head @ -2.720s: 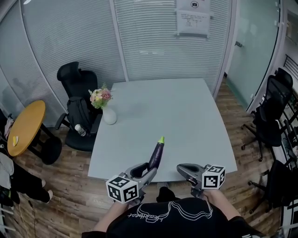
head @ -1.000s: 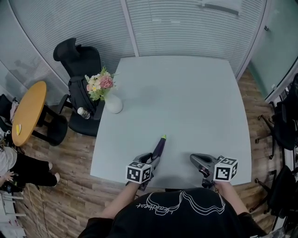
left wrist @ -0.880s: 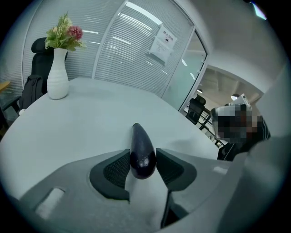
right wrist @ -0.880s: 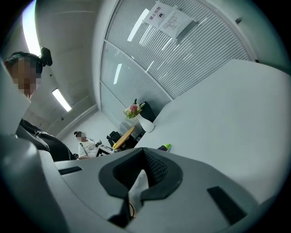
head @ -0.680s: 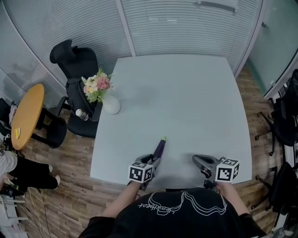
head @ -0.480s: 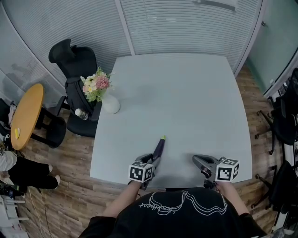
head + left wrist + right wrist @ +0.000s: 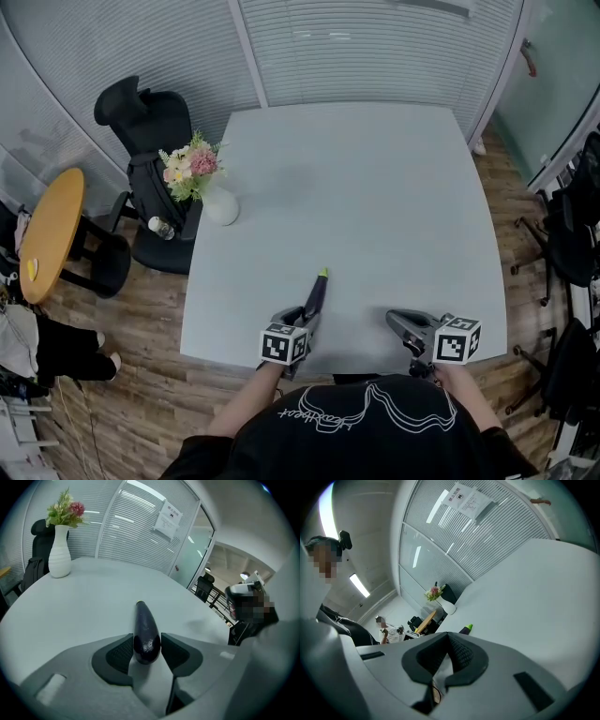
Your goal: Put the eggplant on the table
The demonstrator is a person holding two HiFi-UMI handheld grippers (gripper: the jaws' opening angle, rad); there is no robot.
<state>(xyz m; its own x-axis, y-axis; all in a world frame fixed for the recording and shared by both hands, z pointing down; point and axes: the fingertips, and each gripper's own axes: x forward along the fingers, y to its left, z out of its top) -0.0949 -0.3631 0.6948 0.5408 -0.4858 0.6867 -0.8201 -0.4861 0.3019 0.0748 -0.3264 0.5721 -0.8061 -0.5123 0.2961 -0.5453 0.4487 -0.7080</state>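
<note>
A dark purple eggplant [image 7: 315, 294] with a green stem end is held over the near edge of the pale grey table [image 7: 366, 187], pointing away from me. My left gripper [image 7: 307, 317] is shut on its thick end, and in the left gripper view the pads press both sides of the eggplant [image 7: 144, 629] at my left gripper [image 7: 146, 648]. Whether its tip touches the tabletop I cannot tell. My right gripper [image 7: 395, 320] hovers over the table's near right edge, shut and empty [image 7: 448, 638]. The eggplant's stem end [image 7: 466, 629] shows beyond it.
A white vase of flowers [image 7: 217, 203] stands at the table's left edge, seen too as the vase [image 7: 59, 555]. Beside it on the floor are a black office chair [image 7: 142, 127] and a round yellow side table [image 7: 49, 234]. More chairs [image 7: 572, 234] line the right side.
The left gripper has sunk with the eggplant toward the tabletop. The right gripper has stayed where it was.
</note>
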